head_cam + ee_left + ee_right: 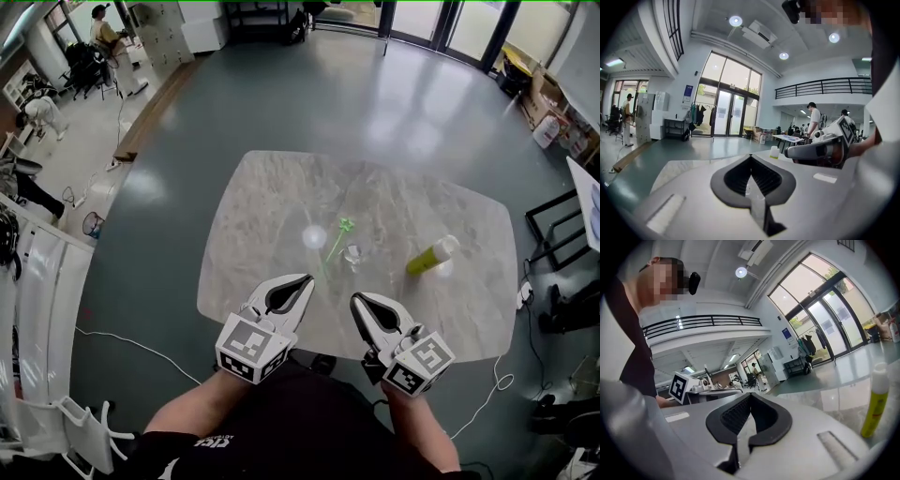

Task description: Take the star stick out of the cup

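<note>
grippers both clenched, nothing in them: left gripper (302, 280) and right gripper (357, 300) over near edge of table (272, 206). green star stick (337, 243) lies flat on table, outside cup (353, 253), just beside it. bottle (430, 257) further right.

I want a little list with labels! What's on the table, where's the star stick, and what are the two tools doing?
table: marble top, on a grey floor
star stick: green, lying flat on the table
clear thing: small, right beside the star stick; maybe the cup, too small to tell
bottle: yellow with a white cap, further right on the table
left tool: shut, nothing in it, held above the near table edge
right tool: shut, nothing in it, next to the left tool
</note>
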Demonstrator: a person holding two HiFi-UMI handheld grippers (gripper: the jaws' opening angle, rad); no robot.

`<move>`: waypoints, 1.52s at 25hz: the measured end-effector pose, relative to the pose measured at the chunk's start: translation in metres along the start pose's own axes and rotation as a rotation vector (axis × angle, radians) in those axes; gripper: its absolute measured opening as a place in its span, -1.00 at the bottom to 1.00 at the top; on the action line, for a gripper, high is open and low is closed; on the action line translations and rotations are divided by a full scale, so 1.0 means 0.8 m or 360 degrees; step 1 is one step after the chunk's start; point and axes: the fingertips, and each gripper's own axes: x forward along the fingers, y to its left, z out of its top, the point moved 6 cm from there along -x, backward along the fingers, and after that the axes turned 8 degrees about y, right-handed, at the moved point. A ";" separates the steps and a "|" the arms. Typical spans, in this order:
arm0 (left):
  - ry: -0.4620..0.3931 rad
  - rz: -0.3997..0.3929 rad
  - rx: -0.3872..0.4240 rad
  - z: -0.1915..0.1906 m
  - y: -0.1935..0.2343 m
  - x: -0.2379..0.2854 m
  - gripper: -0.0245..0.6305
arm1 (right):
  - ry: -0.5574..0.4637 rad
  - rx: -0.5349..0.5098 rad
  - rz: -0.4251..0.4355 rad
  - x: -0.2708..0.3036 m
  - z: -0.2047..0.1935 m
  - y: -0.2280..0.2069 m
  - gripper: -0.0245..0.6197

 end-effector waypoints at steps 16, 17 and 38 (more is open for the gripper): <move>-0.0136 -0.0004 0.0191 0.063 0.029 -0.101 -0.92 | -0.0197 -0.0061 0.0021 0.002 0.059 0.080 -0.88; -0.0150 0.0011 0.0196 0.066 0.036 -0.105 -0.92 | -0.0208 -0.0078 0.0036 0.006 0.061 0.084 -0.88; -0.0183 0.0036 0.0106 0.063 0.061 -0.103 -0.92 | -0.0126 -0.0270 -0.0041 0.024 0.065 0.085 -0.89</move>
